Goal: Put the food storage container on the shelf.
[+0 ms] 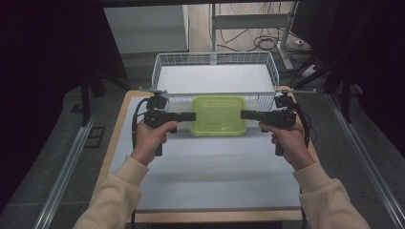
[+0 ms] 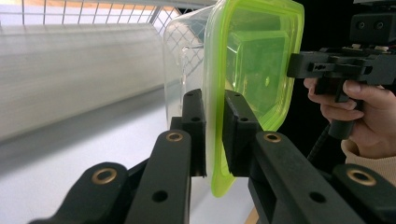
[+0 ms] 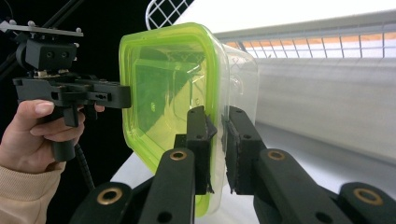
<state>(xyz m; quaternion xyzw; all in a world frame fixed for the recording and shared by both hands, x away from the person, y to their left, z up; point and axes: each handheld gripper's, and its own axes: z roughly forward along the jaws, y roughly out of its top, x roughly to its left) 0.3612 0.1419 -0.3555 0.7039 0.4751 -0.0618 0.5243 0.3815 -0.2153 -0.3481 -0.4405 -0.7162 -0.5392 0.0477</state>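
Behind the worktop stood a white wire basket. At frame centre a green-lidded container hung between both tools, the left hand-held gripper and right hand-held gripper each clamped onto its lid rim.

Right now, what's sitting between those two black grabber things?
A clear container with a green lid; in the high view the left gripper and right gripper pinch its opposite edges.

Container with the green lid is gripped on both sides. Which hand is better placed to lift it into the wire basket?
Neither alone: the left tool and right tool each clamp the lid rim on opposite edges, so probably both lift together toward the basket.
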